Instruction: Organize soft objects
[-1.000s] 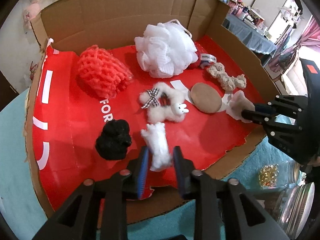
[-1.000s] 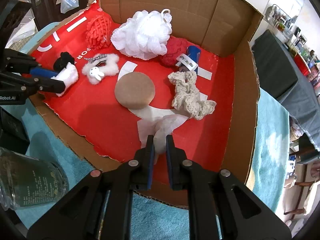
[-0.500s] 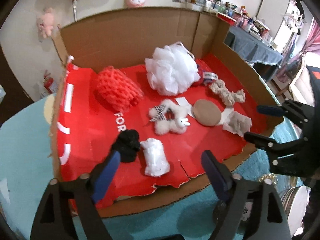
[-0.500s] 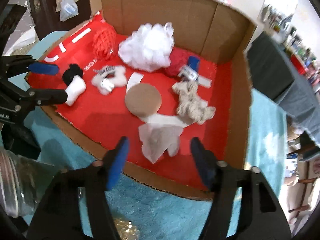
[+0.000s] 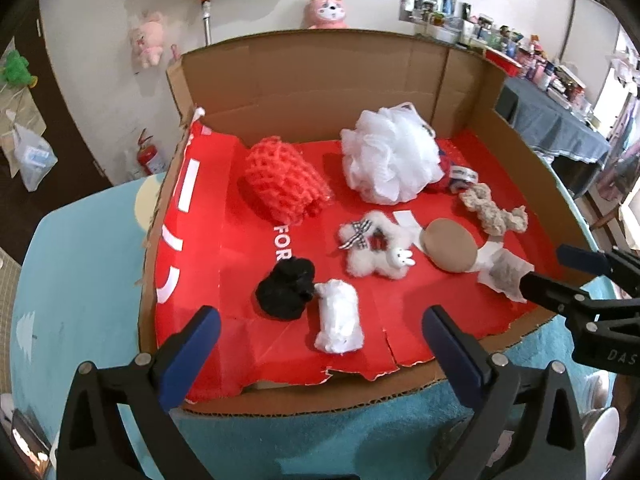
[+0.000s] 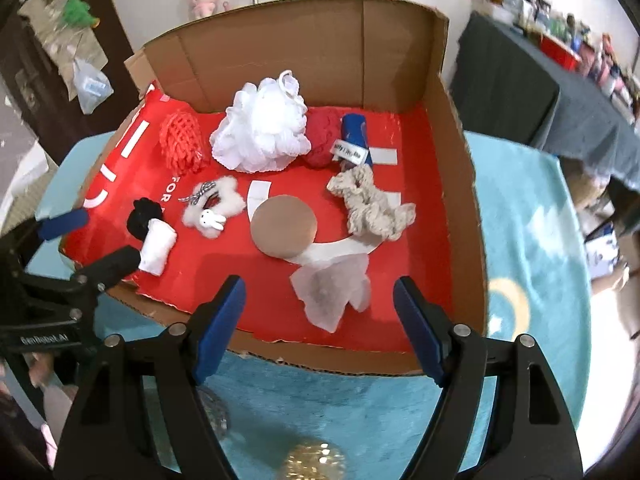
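A cardboard box (image 5: 320, 80) with a red floor holds several soft objects: a white bath pouf (image 5: 390, 160), an orange net sponge (image 5: 282, 182), a fluffy white bunny scrunchie (image 5: 374, 250), a brown round puff (image 5: 450, 244), a beige knitted scrunchie (image 5: 494, 212), a black pom (image 5: 286, 288), a white fluffy roll (image 5: 340, 316) and a white gauzy pouch (image 6: 332, 288). My left gripper (image 5: 320, 348) is open and empty, just before the white roll. My right gripper (image 6: 320, 320) is open and empty, just before the pouch.
The box stands on a teal mat (image 6: 520, 240). A red knit item and a blue rolled cloth (image 6: 354, 140) lie behind the pouf. Glass jars (image 5: 600, 436) sit near me on the mat. A cluttered dark table (image 5: 560, 120) is at the right.
Both grippers opened, letting go of the white roll and the gauzy pouch, which now lie on the box floor. Both grippers drew back and up from the box.
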Motion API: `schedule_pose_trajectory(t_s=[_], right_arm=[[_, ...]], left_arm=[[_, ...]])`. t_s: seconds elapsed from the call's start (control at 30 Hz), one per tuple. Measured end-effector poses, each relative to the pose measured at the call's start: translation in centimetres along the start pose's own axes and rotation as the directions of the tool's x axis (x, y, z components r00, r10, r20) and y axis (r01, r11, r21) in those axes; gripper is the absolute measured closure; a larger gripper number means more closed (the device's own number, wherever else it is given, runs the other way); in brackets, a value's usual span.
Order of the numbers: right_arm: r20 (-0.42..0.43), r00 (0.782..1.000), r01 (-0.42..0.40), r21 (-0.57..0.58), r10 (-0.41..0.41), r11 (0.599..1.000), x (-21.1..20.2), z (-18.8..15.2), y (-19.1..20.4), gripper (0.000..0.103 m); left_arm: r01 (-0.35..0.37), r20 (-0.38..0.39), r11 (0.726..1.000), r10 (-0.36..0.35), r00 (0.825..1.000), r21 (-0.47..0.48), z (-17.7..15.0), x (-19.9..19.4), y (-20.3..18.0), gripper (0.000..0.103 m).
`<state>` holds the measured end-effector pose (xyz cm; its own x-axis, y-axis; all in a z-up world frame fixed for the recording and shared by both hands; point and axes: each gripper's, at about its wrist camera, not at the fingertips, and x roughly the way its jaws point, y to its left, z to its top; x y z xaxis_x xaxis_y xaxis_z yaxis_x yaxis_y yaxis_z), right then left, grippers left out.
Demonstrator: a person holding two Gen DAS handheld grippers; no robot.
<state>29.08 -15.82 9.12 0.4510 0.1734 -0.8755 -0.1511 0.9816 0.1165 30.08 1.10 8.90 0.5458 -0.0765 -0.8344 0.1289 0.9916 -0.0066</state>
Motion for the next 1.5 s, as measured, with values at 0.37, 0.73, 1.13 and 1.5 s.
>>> schedule_pose_trajectory(t_s=[0.37,0.73,1.13,1.5], right_arm=[[-0.031,0.999,-0.012,0.037,0.014,0.999,1.0,-0.1,-0.3,0.027],[-0.042,0.999,0.017,0.004,-0.017,1.000,1.2,0.0,0.7,0.027],[-0.058,0.998,0.026,0.015,-0.025,1.000,1.5,-0.2,0.4,0.027],[-0.061,0.998,0.024,0.013,-0.023,1.000,1.5,-0.3,0.4,0.027]], left_arm=[[-0.024,-0.052,0.999,0.022,0.998,-0.043,-0.3,1.4,0.7,0.000],[-0.026,-0.061,0.999,0.023,0.998,-0.044,-0.3,1.6,0.7,0.000],[-0.037,-0.059,0.999,0.035,0.998,-0.037,-0.3,1.7,0.5,0.000],[-0.039,-0.058,0.999,0.036,0.998,-0.039,-0.3,1.5,0.6,0.000]])
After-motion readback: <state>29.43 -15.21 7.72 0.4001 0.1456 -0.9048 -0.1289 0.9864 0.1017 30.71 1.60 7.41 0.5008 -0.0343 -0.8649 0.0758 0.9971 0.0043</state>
